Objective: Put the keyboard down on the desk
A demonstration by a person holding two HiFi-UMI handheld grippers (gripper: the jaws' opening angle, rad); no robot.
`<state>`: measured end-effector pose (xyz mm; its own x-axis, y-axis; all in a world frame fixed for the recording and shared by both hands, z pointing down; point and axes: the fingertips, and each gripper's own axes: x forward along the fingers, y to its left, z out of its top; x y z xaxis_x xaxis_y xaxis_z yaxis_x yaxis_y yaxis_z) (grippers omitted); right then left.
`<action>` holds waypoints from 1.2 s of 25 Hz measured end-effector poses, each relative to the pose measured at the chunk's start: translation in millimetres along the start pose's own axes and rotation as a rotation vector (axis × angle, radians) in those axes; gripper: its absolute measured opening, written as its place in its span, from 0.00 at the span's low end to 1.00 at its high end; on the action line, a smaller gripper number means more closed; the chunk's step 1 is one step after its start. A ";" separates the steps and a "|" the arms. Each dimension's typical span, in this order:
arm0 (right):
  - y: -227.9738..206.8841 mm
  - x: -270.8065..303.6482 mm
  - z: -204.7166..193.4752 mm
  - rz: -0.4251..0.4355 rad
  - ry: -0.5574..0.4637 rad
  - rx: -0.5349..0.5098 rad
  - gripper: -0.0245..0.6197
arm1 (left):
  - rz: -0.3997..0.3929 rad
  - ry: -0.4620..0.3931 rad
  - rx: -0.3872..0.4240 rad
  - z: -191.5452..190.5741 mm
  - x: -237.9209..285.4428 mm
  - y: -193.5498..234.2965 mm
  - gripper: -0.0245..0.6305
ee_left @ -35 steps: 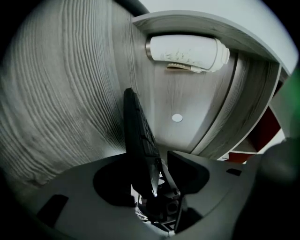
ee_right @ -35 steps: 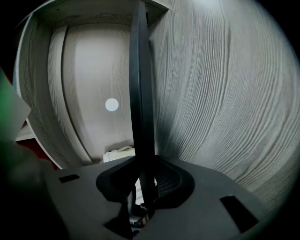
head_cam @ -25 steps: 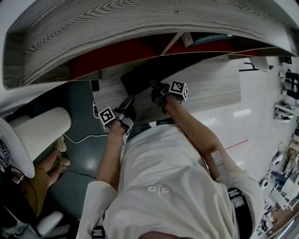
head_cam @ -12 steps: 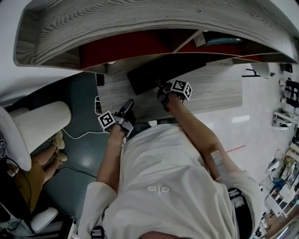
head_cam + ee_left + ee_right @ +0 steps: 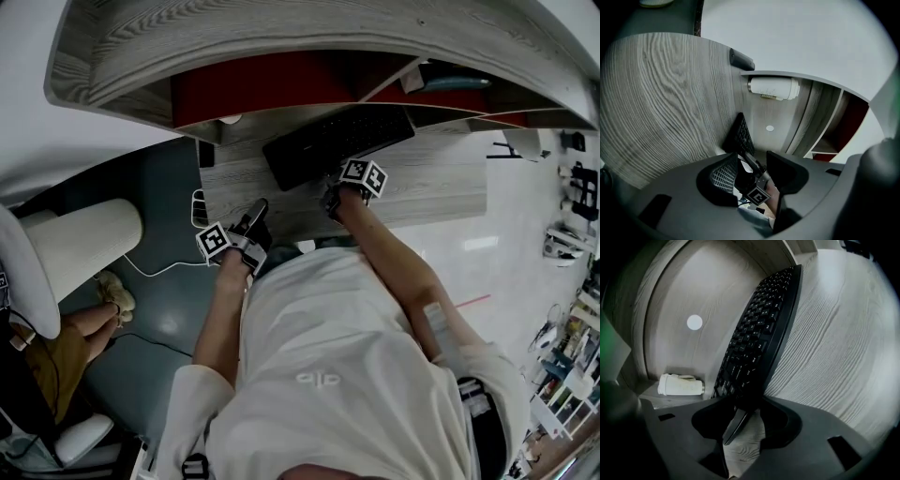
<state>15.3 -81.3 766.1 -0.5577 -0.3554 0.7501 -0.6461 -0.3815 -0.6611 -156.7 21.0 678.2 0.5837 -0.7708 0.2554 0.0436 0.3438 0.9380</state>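
A grey wood-grain desk (image 5: 436, 183) runs under a long shelf (image 5: 281, 37) with a red panel behind it. The black keyboard (image 5: 337, 142) lies on the desk, pushed back under the shelf's edge, keys facing up.

The right gripper (image 5: 330, 190) is at the keyboard's near edge. Its jaws are opening, and the edge of the keyboard sits between them, with bare desk showing on one side of it, so the pads no longer pinch it.

The left gripper (image 5: 257, 208) is well apart from the keyboard, near the desk's front edge, jaws apart with nothing between them.

A white tumbler (image 5: 680, 385) lies on its side in the back corner, beyond the keyboard's far end.
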 end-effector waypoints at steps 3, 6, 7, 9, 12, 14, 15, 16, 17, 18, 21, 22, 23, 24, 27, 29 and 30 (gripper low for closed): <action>-3.6 2.1 -1.6 -0.022 -0.006 -0.012 0.32 | -0.002 0.002 -0.003 2.9 -3.2 1.5 0.35; -4.1 2.4 -2.9 -0.053 -0.005 -0.035 0.32 | 0.002 0.004 -0.002 5.0 -5.5 2.7 0.35; -4.5 2.2 -3.2 -0.069 -0.004 -0.051 0.33 | 0.001 0.006 0.000 5.4 -5.7 2.5 0.34; -5.3 1.1 -3.4 -0.103 -0.002 -0.099 0.33 | -0.002 0.010 0.006 5.7 -5.9 1.4 0.35; -5.3 -0.2 -3.3 -0.140 0.001 -0.162 0.34 | -0.007 0.017 0.010 6.8 -5.5 -0.3 0.35; -5.9 -0.9 -3.7 -0.167 0.006 -0.209 0.34 | -0.009 0.022 0.013 8.1 -5.4 -0.7 0.35; -6.1 -1.4 -4.2 -0.183 0.011 -0.239 0.35 | -0.010 0.025 0.016 8.6 -5.3 -1.4 0.35; -6.1 -2.1 -4.7 -0.199 0.016 -0.269 0.35 | -0.013 0.028 0.019 9.0 -5.0 -2.7 0.35; -6.1 -3.3 -5.0 -0.213 0.021 -0.297 0.36 | -0.017 0.032 0.024 9.4 -4.4 -4.4 0.35; -6.2 -5.1 -5.2 -0.229 0.025 -0.326 0.36 | -0.019 0.035 0.030 9.9 -3.8 -6.1 0.35; -6.6 -13.4 -2.5 -0.288 0.021 -0.421 0.31 | -0.029 0.037 0.033 12.6 -1.1 -11.8 0.35; -5.6 -16.2 -0.9 -0.301 0.016 -0.446 0.28 | -0.037 0.032 0.028 14.0 0.4 -15.1 0.34; -3.5 -18.8 0.5 -0.304 0.010 -0.462 0.27 | -0.044 0.027 0.026 15.5 2.1 -18.9 0.34; -0.8 -21.7 1.7 -0.300 0.004 -0.470 0.26 | -0.047 0.024 0.030 16.9 3.8 -22.3 0.33; 10.2 -33.5 5.3 -0.277 -0.015 -0.492 0.22 | -0.039 0.025 0.077 20.5 9.3 -30.3 0.31; 23.5 -42.6 7.2 -0.239 -0.025 -0.527 0.18 | -0.060 0.036 0.104 21.0 13.5 -41.6 0.20; 32.7 -47.7 7.5 -0.212 -0.030 -0.555 0.17 | -0.083 0.046 0.118 20.2 15.8 -50.6 0.16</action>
<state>24.7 -83.2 708.5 -0.3771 -0.3471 0.8587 -0.9221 0.0536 -0.3832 -166.1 -19.4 639.6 0.6190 -0.7674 0.1672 -0.0011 0.2121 0.9773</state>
